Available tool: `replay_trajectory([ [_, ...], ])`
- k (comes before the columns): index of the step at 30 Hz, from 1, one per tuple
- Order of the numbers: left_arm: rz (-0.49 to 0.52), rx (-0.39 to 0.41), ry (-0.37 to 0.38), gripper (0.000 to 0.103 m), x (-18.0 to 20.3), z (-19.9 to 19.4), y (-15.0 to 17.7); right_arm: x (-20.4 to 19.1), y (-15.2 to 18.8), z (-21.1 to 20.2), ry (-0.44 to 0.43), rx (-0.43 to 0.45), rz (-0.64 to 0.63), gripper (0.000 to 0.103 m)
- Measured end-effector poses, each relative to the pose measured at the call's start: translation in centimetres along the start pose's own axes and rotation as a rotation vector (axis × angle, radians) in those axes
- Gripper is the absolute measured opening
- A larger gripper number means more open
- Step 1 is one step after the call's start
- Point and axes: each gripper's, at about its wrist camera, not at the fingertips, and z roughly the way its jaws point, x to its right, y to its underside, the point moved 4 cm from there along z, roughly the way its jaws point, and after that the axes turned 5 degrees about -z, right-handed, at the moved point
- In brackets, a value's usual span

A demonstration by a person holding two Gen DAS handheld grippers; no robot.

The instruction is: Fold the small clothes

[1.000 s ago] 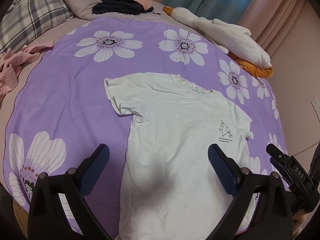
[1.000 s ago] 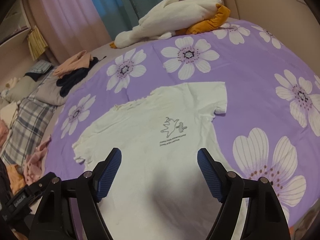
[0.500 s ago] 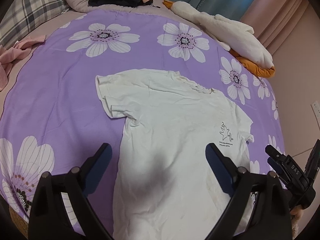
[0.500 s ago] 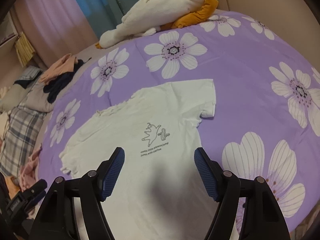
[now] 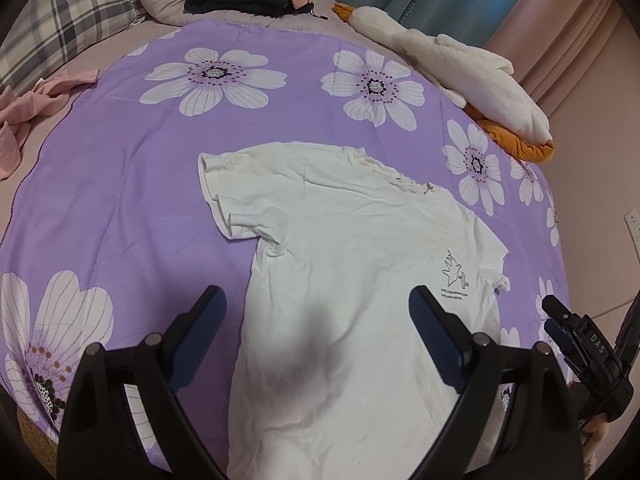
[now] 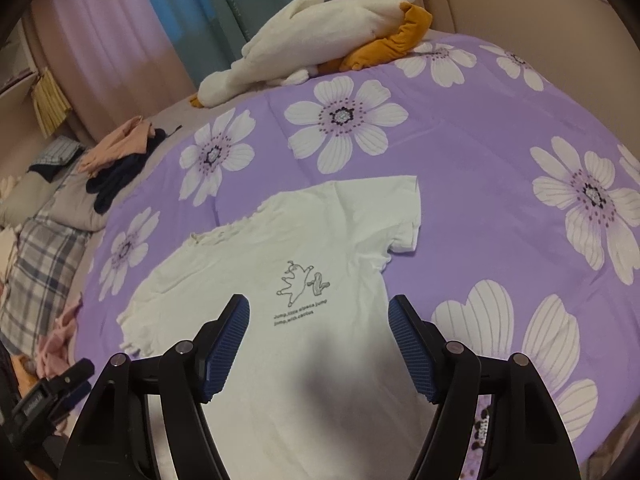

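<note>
White T-shirt spread flat on the purple bedspread, not yet folded.

The T-shirt (image 5: 360, 280) lies face up, printed side showing, on the flowered bedspread (image 5: 120, 200), collar far, hem near me. It looks light, soft and limp, so I judge pinching a sleeve edge or shoulder seam works best. My left gripper (image 5: 316, 320) and right gripper (image 6: 318, 332) both hover over it, fingers spread wide, holding nothing. A plush goose (image 6: 320, 36) lies at the far edge.

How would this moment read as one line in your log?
stage: pre-fold | white T-shirt: flat on purple bedspread | left tool: open, empty | right tool: open, empty
</note>
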Motion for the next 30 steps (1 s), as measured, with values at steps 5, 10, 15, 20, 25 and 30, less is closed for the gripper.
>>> replay_trajectory([
  [5,-0.011,-0.004,-0.024,0.092,-0.8,0.8,-0.2,1.8,-0.1,2.3,0.01,-0.052,0.043,0.074],
  [10,-0.01,-0.002,-0.054,0.091,-1.5,1.8,-0.9,4.3,-0.4,5.5,0.051,-0.101,0.094,0.071],
  [15,-0.03,-0.033,-0.069,0.091,-2.4,3.1,-1.3,7.4,-1.0,9.1,0.006,-0.173,0.242,0.064],
  [20,-0.046,-0.049,-0.082,0.091,-3.1,3.9,-1.3,9.8,-0.7,11.1,-0.05,-0.204,0.38,0.054],
  [25,-0.066,-0.063,-0.082,0.091,-3.7,4.4,-1.2,10.6,-1.9,11.8,-0.104,-0.166,0.451,0.046],
  [30,-0.081,-0.062,-0.081,0.091,-4.2,4.4,-1.3,10.0,-3.0,12.5,-0.096,-0.165,0.416,0.014],
])
